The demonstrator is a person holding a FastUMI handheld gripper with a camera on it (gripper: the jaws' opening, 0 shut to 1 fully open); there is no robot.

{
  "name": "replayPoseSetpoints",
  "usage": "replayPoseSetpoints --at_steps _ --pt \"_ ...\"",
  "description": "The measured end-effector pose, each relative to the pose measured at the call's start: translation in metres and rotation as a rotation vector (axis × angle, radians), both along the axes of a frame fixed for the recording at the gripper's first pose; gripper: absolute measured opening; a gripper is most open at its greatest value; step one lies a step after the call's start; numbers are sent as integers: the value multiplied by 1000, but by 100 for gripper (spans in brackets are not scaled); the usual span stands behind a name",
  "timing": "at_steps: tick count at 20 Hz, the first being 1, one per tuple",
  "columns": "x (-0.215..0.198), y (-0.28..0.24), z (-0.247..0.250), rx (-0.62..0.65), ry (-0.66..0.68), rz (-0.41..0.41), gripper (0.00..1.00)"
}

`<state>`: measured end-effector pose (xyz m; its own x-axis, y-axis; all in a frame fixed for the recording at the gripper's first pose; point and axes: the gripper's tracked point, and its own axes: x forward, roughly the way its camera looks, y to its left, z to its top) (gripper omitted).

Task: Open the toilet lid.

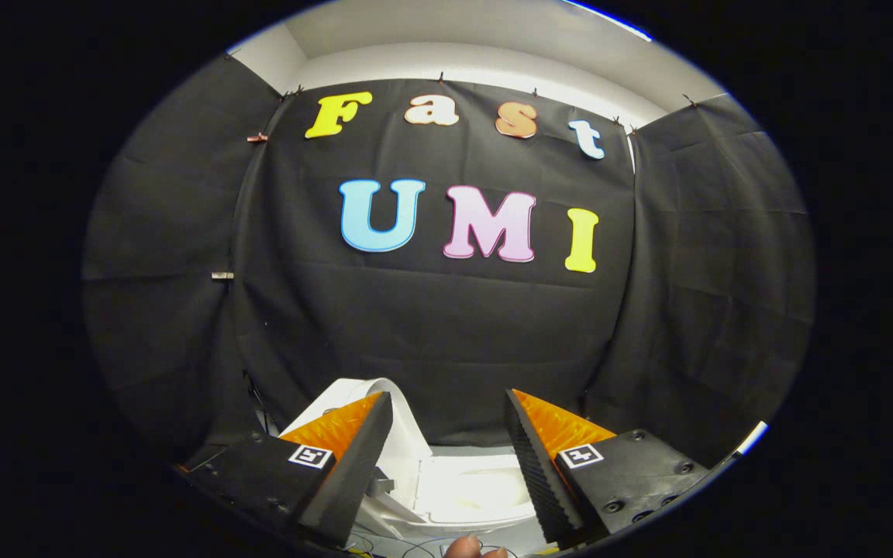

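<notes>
A small white toilet (pixel 471 490) sits low down, just below and between my two fingers. Its white lid (pixel 402 422) stands raised at the left, rising behind my left finger (pixel 353 457), and the pale bowl lies uncovered. My gripper (pixel 448 398) is open, its fingers wide apart above the toilet with nothing between them. The right finger (pixel 539 457) hides the toilet's right side. I cannot tell whether the left finger touches the lid.
The black cloth wall (pixel 446 333) hangs close behind the toilet and wraps round both sides. A person's fingertip (pixel 468 547) shows just below the toilet, beside some thin cables (pixel 415 549).
</notes>
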<state>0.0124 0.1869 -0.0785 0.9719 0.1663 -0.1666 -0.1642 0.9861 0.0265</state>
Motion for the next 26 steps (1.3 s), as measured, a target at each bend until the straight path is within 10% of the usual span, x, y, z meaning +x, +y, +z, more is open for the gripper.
replayPoseSetpoints --at_steps 26 --pt "-12 -69 55 40 -91 -50 90"
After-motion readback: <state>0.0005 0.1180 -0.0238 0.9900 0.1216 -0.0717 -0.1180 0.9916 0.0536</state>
